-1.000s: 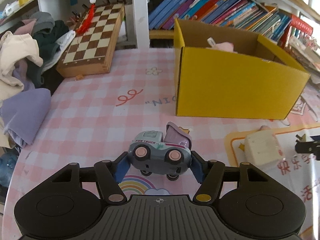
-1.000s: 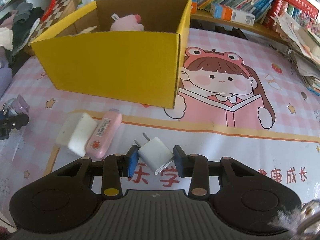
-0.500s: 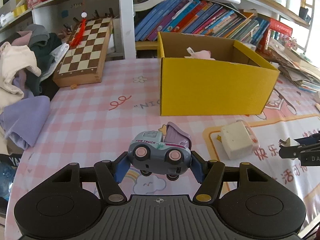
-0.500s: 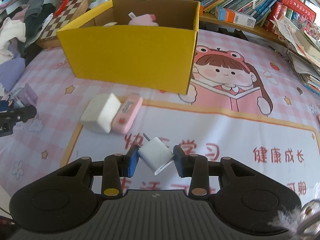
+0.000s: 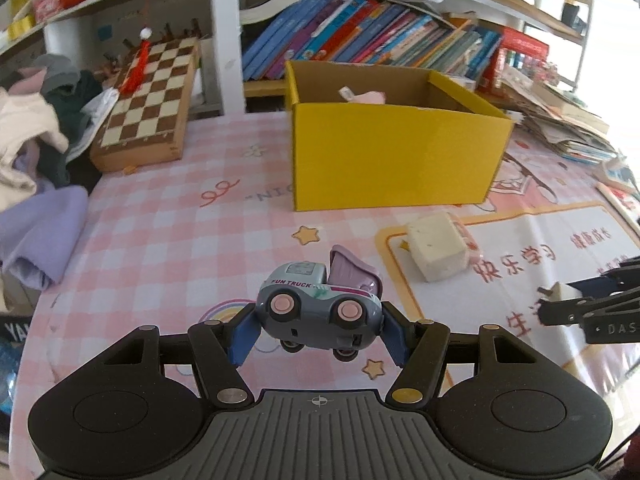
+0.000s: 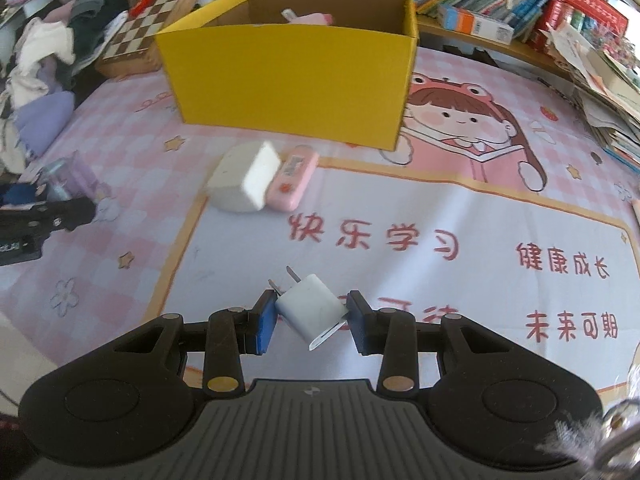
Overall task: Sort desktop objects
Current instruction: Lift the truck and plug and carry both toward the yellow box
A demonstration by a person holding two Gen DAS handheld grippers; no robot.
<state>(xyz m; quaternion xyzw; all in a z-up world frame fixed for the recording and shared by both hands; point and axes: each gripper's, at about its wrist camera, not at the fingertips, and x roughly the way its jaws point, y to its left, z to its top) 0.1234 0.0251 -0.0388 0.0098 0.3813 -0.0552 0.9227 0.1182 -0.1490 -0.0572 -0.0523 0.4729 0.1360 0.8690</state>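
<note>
We've got our left gripper (image 5: 319, 330) clamped on a small grey-blue plastic toy truck (image 5: 318, 309), held above the pink checked tablecloth (image 5: 168, 240). Its long axis runs crosswise between the blue pads, cab to the left, wheels facing the camera. Our right gripper (image 6: 313, 317) is closed on a white cube-shaped plug adapter (image 6: 313, 307), tilted, prongs pointing up-left. The open yellow cardboard box (image 6: 288, 76) sits well ahead, with a white foam block (image 6: 244, 178) touching a pink oblong case (image 6: 294, 178) in between.

Home kid's study room: shelf of colourful children's books (image 5: 360, 36), pink cartoon tablecloth (image 6: 460, 208), wooden folding chessboard (image 5: 148, 100), heaped clothes (image 5: 36, 128).
</note>
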